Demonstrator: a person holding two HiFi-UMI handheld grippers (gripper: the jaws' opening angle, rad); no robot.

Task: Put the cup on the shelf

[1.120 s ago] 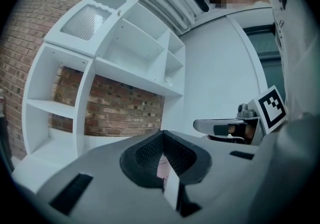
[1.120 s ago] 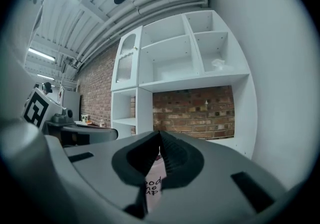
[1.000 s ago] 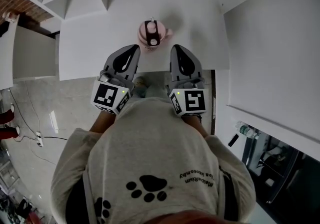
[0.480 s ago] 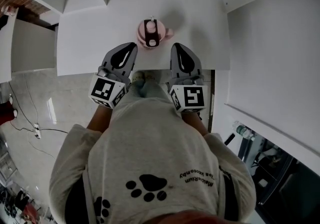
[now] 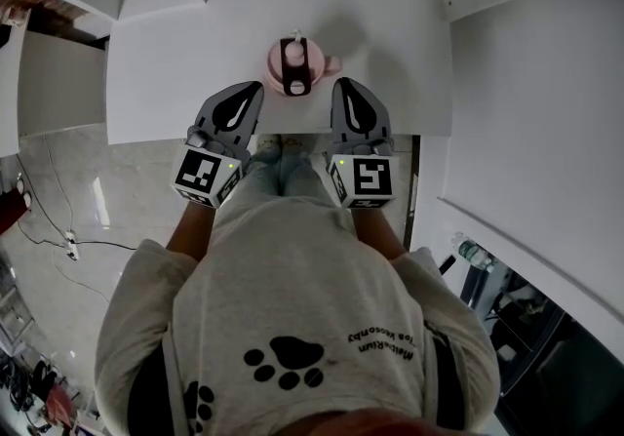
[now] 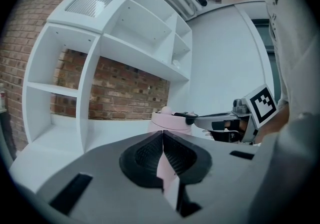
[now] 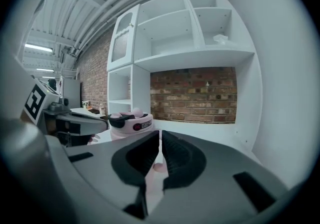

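A pink cup (image 5: 295, 66) with a dark lid strap and a side handle stands upright on the white table (image 5: 166, 83), close to its near edge. My left gripper (image 5: 255, 89) lies just left of the cup and my right gripper (image 5: 340, 85) just right of it. Both are shut and hold nothing. In the left gripper view the cup (image 6: 172, 120) rises beyond the closed jaws (image 6: 163, 135). The right gripper view shows the cup (image 7: 131, 125) ahead and to the left of the closed jaws (image 7: 160, 135). Neither gripper touches it.
A white shelf unit (image 6: 130, 42) with several open compartments stands at the back of the table against a brick wall (image 7: 192, 95). Tall white side panels (image 5: 526, 93) rise on the right. The person's grey shirt (image 5: 302, 307) fills the lower head view.
Both grippers have sunk a little toward the table's near edge, still flanking the cup. The cup has not moved.
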